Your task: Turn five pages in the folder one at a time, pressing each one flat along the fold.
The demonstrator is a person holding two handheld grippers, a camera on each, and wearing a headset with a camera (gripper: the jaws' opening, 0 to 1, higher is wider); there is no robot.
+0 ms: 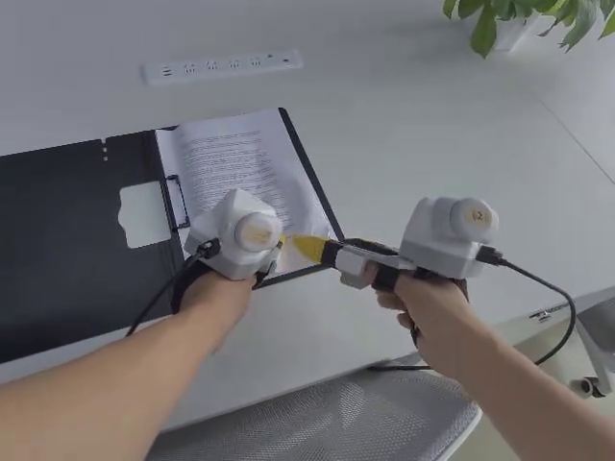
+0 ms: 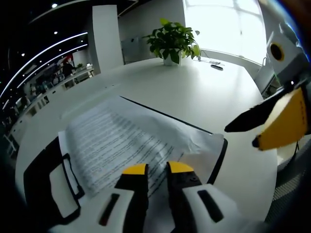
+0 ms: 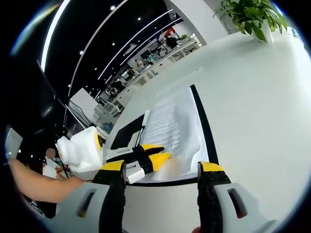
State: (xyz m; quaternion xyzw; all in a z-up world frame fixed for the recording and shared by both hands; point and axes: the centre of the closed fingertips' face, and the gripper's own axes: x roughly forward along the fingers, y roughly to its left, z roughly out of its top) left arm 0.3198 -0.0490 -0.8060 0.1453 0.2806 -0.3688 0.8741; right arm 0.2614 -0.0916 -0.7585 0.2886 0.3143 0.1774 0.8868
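Two claws met at the near corner of the open folder (image 1: 67, 240): your left gripper (image 2: 156, 169) was nearly closed over the top page (image 2: 121, 141), your right gripper (image 3: 161, 167) spread wide. You needed to lift one sheet only.

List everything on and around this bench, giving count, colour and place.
Table: one, white, under everything.
Folder: one, black, lying open, left of centre.
Printed pages: count unclear, white, on the folder's right half.
Power strip: one, white, far side of the table.
Potted plant: one, green, far right corner.
Chair: one, grey mesh, at the near edge.
Left gripper: white, yellow-tipped fingers together over the pages.
Right gripper: white, fingers open, by the pages' near right corner.
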